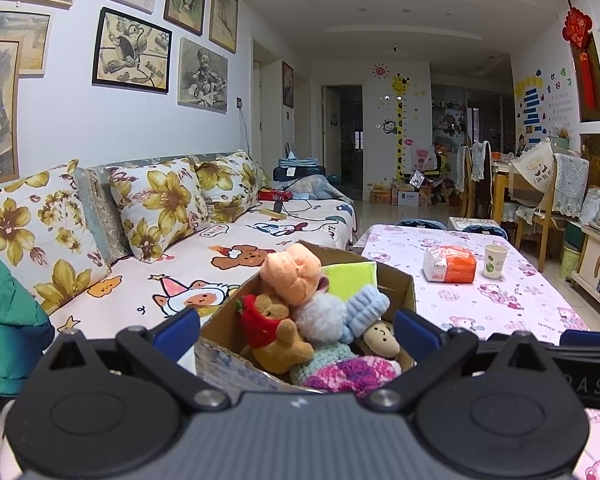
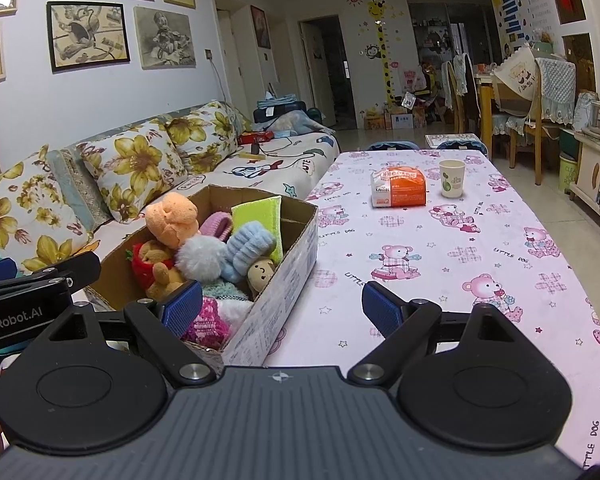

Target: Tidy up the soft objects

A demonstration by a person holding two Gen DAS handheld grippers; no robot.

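Note:
A cardboard box (image 2: 284,248) stands on the table's left side, full of soft things: an orange plush (image 2: 174,216), a bear in red (image 2: 156,260), a pale pompom (image 2: 200,258), a blue knit piece (image 2: 246,248), a green sponge (image 2: 260,216), a small doll (image 2: 262,272), a pink knit piece (image 2: 206,326). The box (image 1: 396,280) and the orange plush (image 1: 296,272) also show in the left wrist view. My left gripper (image 1: 296,328) is open and empty, above the box's near end. My right gripper (image 2: 282,308) is open and empty, over the box's right wall and the table.
The table (image 2: 440,248) has a pink bear-print cloth, with a tissue pack (image 2: 398,188) and a paper cup (image 2: 452,178) at its far end. A sofa (image 2: 140,168) with floral pillows runs along the left. Dining chairs (image 2: 540,92) stand at the back right.

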